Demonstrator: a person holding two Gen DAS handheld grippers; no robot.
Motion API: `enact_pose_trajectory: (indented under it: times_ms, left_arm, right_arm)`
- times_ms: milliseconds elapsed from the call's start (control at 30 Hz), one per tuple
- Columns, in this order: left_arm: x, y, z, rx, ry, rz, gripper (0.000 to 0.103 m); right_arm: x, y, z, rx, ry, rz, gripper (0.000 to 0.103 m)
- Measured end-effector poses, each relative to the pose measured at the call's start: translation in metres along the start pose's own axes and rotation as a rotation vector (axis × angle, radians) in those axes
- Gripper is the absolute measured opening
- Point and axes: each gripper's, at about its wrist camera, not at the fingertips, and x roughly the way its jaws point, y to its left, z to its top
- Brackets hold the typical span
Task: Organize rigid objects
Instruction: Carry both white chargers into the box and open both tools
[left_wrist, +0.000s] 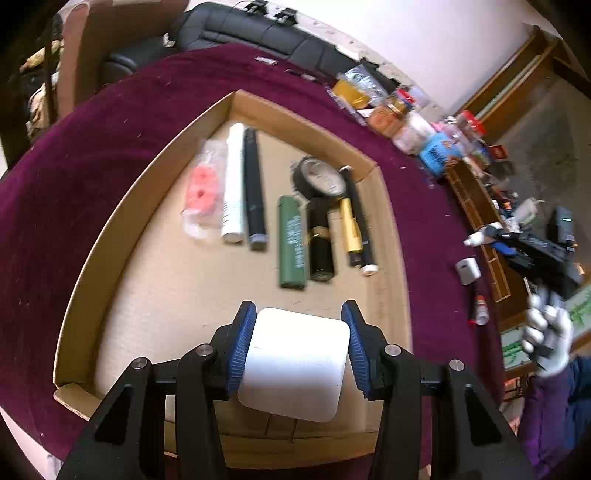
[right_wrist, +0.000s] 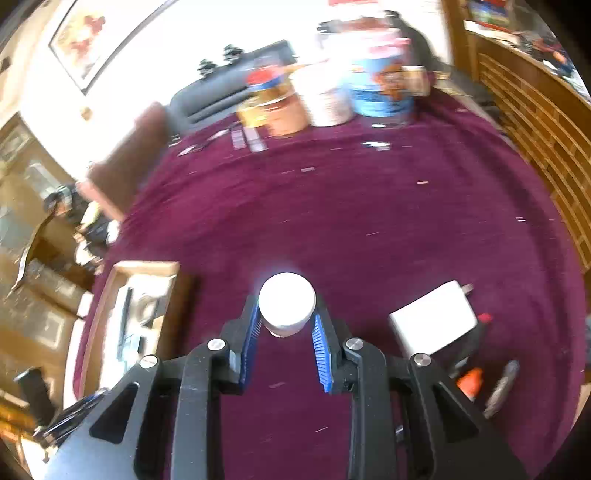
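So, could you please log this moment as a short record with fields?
left gripper: shut on white block, above cardboard tray
right gripper: shut on white-capped tube, over maroon cloth
in tray: green lighter, tape roll, pens
left on cloth: white charger

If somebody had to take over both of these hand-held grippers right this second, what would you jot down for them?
Left hand-held gripper: shut on a white block, held above the near end of the cardboard tray.

Right hand-held gripper: shut on a small white-capped tube, held over the maroon cloth.

Done: the tray holds a pink packet, a white tube, a black tube, a green lighter, a tape roll and several slim items laid side by side.

Left: set down both held items; a white charger and small bottles lie on the cloth outside the tray.
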Motion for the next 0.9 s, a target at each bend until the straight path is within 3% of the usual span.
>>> enact_pose_trajectory:
  times_ms: [133,300,433,700,900]
  left_arm:
    - [0.007,0.007,0.010,0.007,-0.011,0.068,0.042]
    - [0.017,0.008,0.027,0.041,-0.066,0.187,0.043]
    - [0.014,0.012,0.030,0.023,-0.094,0.178,0.043]
    - [-0.031,0.011,0.017,0.044,-0.210,0.140,0.050]
    - [-0.044,0.029,0.013,-0.003,-0.231,0.124,0.053]
  right_arm:
    - [0.004,0.044,-0.019,-0.062,0.062,0.113,0.025]
    - [0.028,0.102,-0.050,-0.153,0.204,0.230,0.025]
    - [0.061,0.144,-0.078,-0.228,0.344,0.271,0.025]
    - [0.121,0.185,-0.102,-0.301,0.474,0.216,0.025]
    - [0.139,0.194,-0.094,-0.349,0.402,0.050,0.024]
